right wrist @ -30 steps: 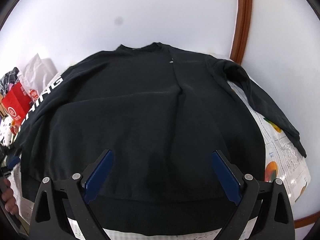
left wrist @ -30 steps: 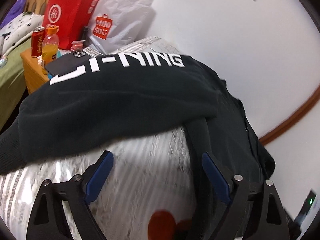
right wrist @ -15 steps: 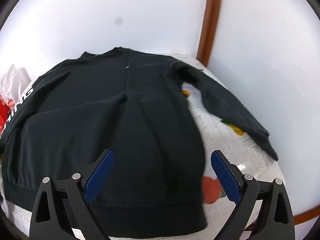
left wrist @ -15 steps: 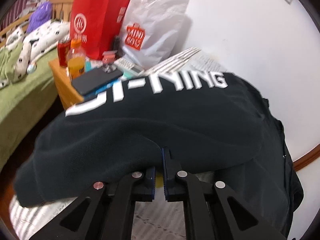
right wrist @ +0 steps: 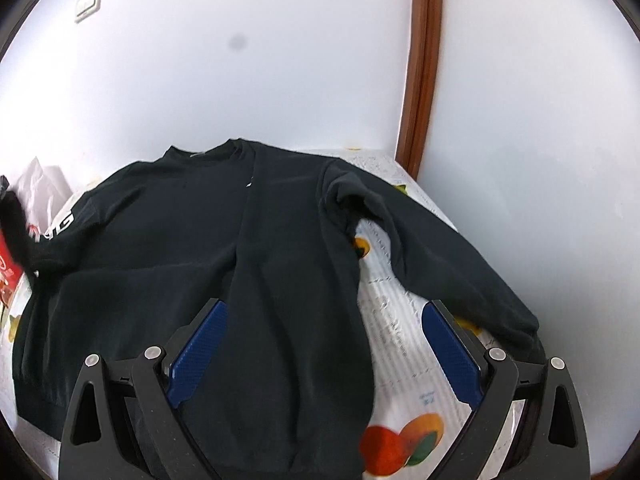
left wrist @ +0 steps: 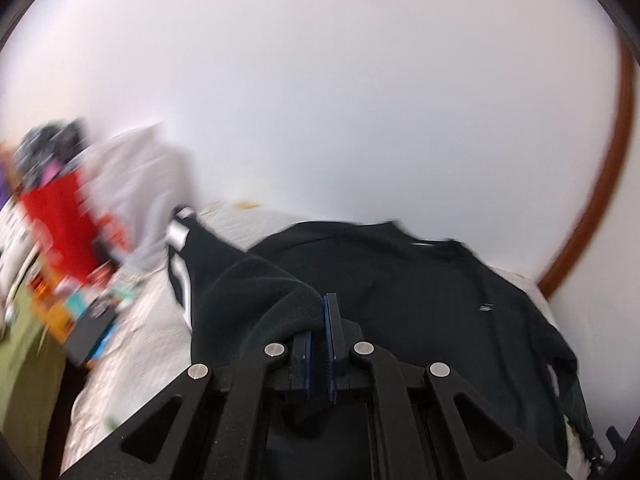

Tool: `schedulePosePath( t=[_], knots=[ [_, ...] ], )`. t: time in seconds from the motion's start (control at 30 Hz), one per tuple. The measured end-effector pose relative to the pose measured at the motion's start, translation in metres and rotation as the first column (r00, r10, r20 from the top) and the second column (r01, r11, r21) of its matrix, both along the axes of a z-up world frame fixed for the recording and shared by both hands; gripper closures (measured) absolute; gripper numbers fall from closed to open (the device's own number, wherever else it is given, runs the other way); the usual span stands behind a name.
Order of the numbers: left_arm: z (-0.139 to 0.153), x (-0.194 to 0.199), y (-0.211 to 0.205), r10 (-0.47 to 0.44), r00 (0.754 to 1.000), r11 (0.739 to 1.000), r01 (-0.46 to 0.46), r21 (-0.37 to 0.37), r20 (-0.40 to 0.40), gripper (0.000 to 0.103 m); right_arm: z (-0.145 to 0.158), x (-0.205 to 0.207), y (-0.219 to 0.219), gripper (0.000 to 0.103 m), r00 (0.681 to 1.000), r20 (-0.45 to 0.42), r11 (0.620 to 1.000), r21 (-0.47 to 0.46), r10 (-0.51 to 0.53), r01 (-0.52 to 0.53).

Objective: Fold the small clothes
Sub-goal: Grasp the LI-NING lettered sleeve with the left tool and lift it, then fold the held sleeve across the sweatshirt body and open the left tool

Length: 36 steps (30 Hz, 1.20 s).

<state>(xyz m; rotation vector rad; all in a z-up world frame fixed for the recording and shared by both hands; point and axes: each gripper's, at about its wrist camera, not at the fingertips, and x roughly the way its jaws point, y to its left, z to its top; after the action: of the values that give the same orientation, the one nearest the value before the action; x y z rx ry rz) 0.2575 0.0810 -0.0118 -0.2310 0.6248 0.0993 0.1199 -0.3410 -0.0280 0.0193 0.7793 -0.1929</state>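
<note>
Item: black sweatshirt (right wrist: 248, 280), spread front-up on a printed bed cover (right wrist: 404, 364), filling the centre of the right wrist frame; right sleeve (right wrist: 436, 256) splayed toward the lower right

Left hand-held gripper (left wrist: 319, 320): jaws closed on a bunched fold of the lettered left sleeve (left wrist: 256, 292), lifted at centre frame

Right hand-held gripper (right wrist: 324, 356): jaws wide apart, nothing between them, over the lower body

Handling note: carry the sleeve across the chest, lay it flat, avoid dragging the body; the free gripper could steady the hem
</note>
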Motion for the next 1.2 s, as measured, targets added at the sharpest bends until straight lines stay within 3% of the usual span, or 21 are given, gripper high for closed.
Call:
schedulePosePath(
  t=[0.17,0.43,0.5,0.57,0.63,0.73,0.83,1.0,1.07,1.2],
  knots=[
    [0.000,0.053,-0.087,-0.143,0.990,0.988,0.143,0.058,-0.011,0.097,-0.005,0.003,-0.017,0.006,1.000,0.002,1.000,-0.016,-0.007,0.007],
    [-0.047,0.087,-0.170,-0.262,0.956,0.957,0.275,0.089,-0.132,0.097,-0.046,0.000,-0.035,0.006,0.995,-0.099,1.000,-0.023,-0.009,0.007],
    [-0.054,0.087,-0.178,-0.288,0.944,0.951,0.302,0.071,-0.162,0.090,-0.052,-0.003,-0.037,0.006,0.994,-0.110,1.000,-0.014,-0.007,0.006],
    [-0.054,0.078,-0.186,-0.334,0.928,0.938,0.345,0.041,-0.168,0.061,-0.055,-0.005,-0.035,0.006,0.993,-0.117,1.000,-0.005,-0.002,0.001],
    [-0.045,0.064,-0.197,-0.370,0.918,0.924,0.380,0.047,-0.142,0.044,-0.055,-0.005,-0.033,0.006,0.993,-0.118,1.000,-0.007,0.002,-0.003],
    [-0.017,0.022,-0.212,-0.443,0.894,0.883,0.448,0.141,-0.064,0.038,-0.046,-0.005,-0.023,0.006,0.994,-0.106,1.000,-0.014,0.013,-0.014],
    [0.007,-0.009,-0.215,-0.484,0.875,0.861,0.479,0.171,-0.018,0.033,-0.027,-0.005,-0.004,0.006,0.997,-0.072,0.999,-0.037,0.035,-0.038],
    [0.022,-0.039,-0.184,-0.444,0.896,0.879,0.433,0.202,0.009,0.028,0.002,-0.011,0.033,0.006,0.996,-0.015,0.994,-0.060,0.086,-0.087],
    [0.015,-0.045,-0.156,-0.397,0.918,0.898,0.391,0.200,-0.013,0.028,0.009,-0.007,0.047,0.007,0.995,-0.008,0.992,-0.067,0.104,-0.105],
    [-0.016,-0.057,-0.090,-0.267,0.959,0.932,0.282,0.230,-0.093,0.027,0.013,0.010,0.082,0.031,0.986,-0.006,0.983,-0.084,0.165,-0.165]
  ],
)
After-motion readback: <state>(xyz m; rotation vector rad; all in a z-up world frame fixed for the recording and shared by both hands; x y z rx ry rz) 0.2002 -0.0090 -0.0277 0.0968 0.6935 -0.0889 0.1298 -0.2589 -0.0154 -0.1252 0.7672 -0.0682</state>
